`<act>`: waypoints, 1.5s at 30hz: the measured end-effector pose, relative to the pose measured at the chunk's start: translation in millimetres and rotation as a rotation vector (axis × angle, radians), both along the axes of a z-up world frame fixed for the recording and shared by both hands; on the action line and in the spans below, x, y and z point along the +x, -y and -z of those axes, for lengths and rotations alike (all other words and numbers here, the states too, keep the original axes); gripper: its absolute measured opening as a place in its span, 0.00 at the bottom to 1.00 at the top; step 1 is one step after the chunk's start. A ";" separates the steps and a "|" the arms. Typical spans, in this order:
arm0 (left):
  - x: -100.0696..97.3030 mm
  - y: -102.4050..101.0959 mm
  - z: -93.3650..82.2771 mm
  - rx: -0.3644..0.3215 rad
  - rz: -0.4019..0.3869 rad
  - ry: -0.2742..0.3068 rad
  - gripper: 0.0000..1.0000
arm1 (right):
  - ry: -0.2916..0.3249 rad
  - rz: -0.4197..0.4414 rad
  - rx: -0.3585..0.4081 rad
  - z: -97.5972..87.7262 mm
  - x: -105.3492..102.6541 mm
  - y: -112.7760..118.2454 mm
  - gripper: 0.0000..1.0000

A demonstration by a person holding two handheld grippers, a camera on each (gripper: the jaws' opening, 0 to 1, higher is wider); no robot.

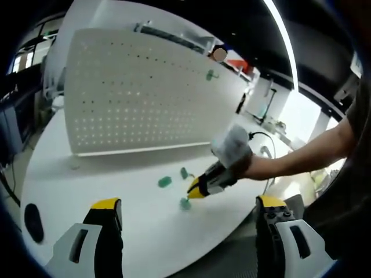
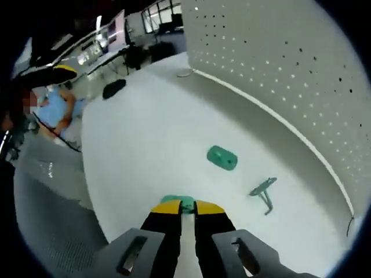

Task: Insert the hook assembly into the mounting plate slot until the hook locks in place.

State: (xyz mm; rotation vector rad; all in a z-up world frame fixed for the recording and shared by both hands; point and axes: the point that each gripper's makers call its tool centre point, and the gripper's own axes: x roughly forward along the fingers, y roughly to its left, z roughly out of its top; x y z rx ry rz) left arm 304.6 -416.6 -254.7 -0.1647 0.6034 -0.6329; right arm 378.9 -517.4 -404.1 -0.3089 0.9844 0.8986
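A small green part (image 2: 178,200) lies near the table's front edge, and my right gripper (image 2: 187,207) is shut on it. The left gripper view shows that right gripper (image 1: 196,189), held by a person's arm, low over the table with the green part (image 1: 185,203) at its yellow tips. A green oval mounting plate (image 2: 222,157) (image 1: 164,182) lies flat just beyond. A thin green hook (image 2: 264,191) (image 1: 184,172) lies beside it. My left gripper (image 1: 188,202) hangs back from the table, jaws wide apart and holding nothing.
A white pegboard (image 1: 139,87) (image 2: 278,58) stands upright at the back of the white table (image 1: 116,174), with one green hook (image 1: 210,74) high on it. A black oval object (image 1: 33,222) (image 2: 114,88) lies near the table's edge. Desks stand beyond.
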 end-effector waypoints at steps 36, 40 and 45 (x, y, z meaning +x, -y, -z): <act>-2.5 -0.8 -2.7 -0.008 -0.001 0.011 0.97 | 0.131 -0.101 -0.104 -4.8 8.7 23.9 0.25; -2.5 -0.3 -2.8 -0.008 0.001 0.012 0.97 | 0.145 -0.170 -0.056 -16.0 6.5 26.7 0.24; -2.2 1.5 -3.8 -0.009 0.004 0.015 0.97 | 0.175 -0.209 -0.055 -17.8 10.9 38.2 0.22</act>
